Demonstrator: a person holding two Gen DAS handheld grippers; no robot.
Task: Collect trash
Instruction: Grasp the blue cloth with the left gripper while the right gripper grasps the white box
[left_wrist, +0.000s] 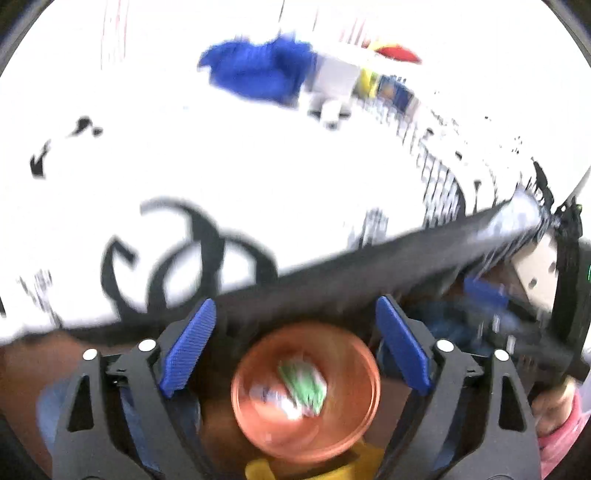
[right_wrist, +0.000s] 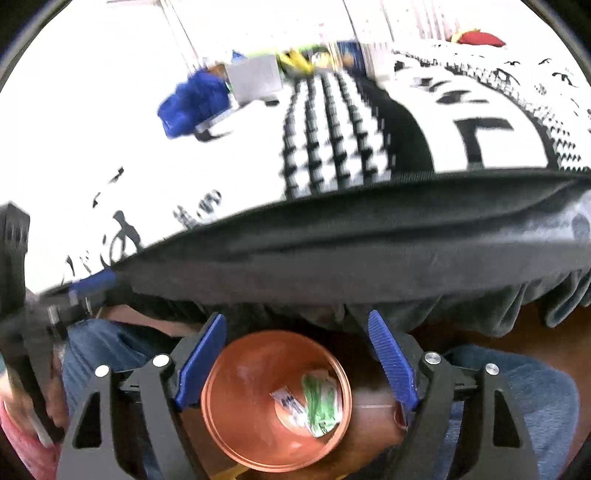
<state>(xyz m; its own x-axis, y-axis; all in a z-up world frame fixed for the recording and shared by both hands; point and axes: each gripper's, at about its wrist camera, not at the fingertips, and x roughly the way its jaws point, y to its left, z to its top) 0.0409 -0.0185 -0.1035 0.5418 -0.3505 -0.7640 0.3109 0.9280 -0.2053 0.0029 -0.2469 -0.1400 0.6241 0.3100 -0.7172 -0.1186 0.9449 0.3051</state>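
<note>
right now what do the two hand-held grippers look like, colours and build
Both match: the left hand-held gripper and right hand-held gripper have black plastic frames with triangular cut-outs, silver round pivot bolts, and two ribbed blue finger pads each. A pink sleeve shows at the holder's wrist.

Item: the bed under my view, spread with a white cover printed in black motifs (left_wrist: 229, 173) (right_wrist: 236, 155), edged by a dark grey valance (right_wrist: 351, 254) (left_wrist: 351, 280). Lying on it, far side: a crumpled bright blue cloth (left_wrist: 258, 72) (right_wrist: 195, 101); just beside it a pale grey box-shaped object (left_wrist: 334, 79) (right_wrist: 255, 79), blurred; a red cushion (left_wrist: 400, 51) (right_wrist: 480, 38) at the far end. Below: brown wooden floor (right_wrist: 373, 406), bearing a round orange plastic bin (left_wrist: 306, 391) (right_wrist: 277, 402).
</note>
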